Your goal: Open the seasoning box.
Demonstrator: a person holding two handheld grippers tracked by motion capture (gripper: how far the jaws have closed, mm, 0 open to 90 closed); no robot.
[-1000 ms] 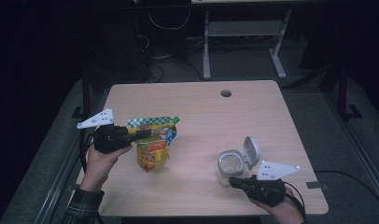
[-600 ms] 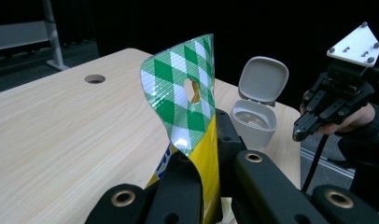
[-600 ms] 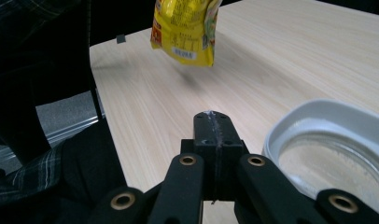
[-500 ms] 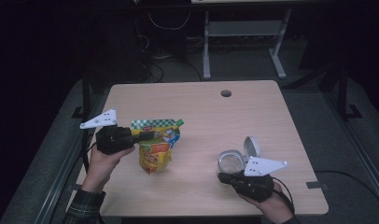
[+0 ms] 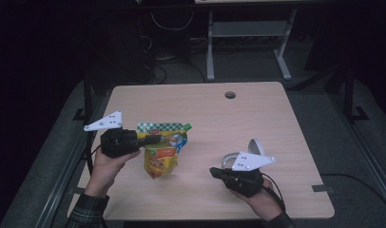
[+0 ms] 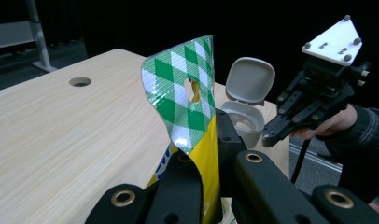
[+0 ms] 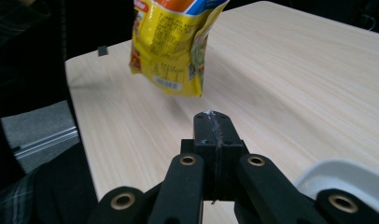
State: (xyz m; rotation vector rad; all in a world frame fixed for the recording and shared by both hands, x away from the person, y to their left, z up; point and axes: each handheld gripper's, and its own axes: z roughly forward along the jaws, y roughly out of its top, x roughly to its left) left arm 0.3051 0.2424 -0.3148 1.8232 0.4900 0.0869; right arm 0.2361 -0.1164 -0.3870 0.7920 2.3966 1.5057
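Note:
A yellow snack pouch [image 5: 161, 154] with a green-checked top hangs just above the wooden table [image 5: 205, 114], and my left gripper [image 5: 155, 139] is shut on its upper edge. In the left gripper view the checked top [image 6: 187, 93] rises from between the jaws of the left gripper [image 6: 214, 135]. My right gripper [image 5: 214, 172] is shut with nothing in it, low at the front right, beside a clear tub [image 5: 231, 159] whose lid [image 5: 254, 146] stands open. The right gripper [image 7: 212, 122] points at the pouch [image 7: 173, 42], a little short of it.
A round cable hole [image 5: 230, 95] sits near the table's far edge. The tub's white rim [image 7: 341, 175] lies just right of the right gripper. A metal shelf frame [image 5: 248, 28] stands on the floor behind the table.
My right gripper has slid left, away from the tub's right side toward the pouch. The left gripper and the pouch have hardly moved.

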